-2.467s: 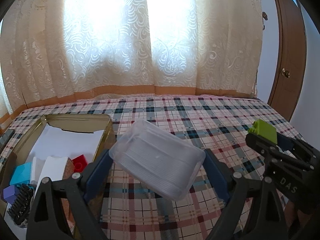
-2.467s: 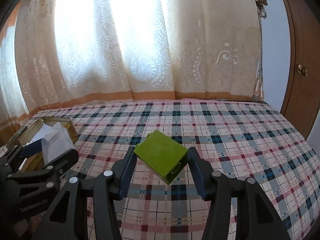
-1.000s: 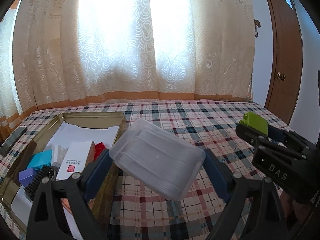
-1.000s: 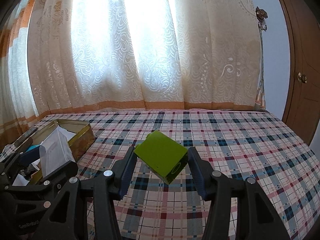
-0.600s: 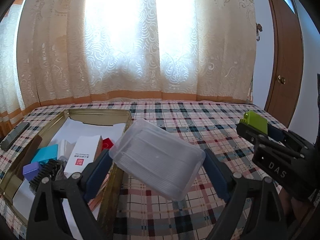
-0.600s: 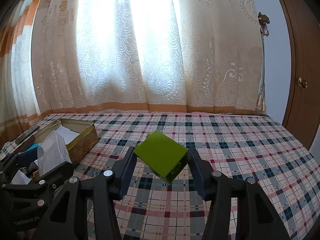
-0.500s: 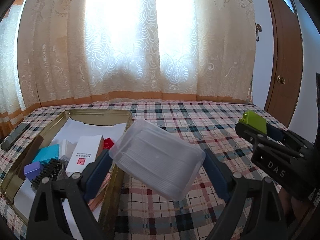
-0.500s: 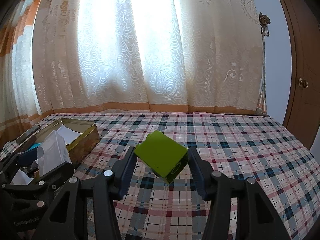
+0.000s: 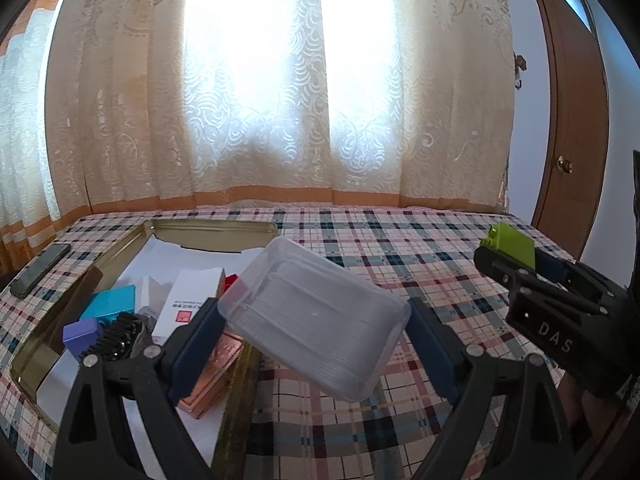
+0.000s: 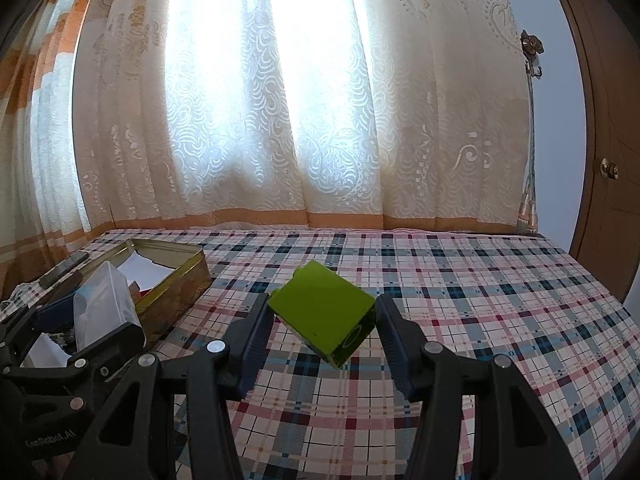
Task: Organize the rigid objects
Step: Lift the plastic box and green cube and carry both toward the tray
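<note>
2 loads: my left gripper (image 9: 314, 340) is clamped on the clear rectangular plastic box (image 9: 316, 320) beside the open gold tin (image 9: 212, 233); my right gripper (image 10: 324, 334) pinches the lime-green cardboard box (image 10: 324, 322). I'd lower each level into bare tin floor.

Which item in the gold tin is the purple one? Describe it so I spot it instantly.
Find the open gold tin on the plaid cloth's left side. At its near left end sits a small purple box, beside a black bristly brush and below a teal box; nothing else is purple.
</note>
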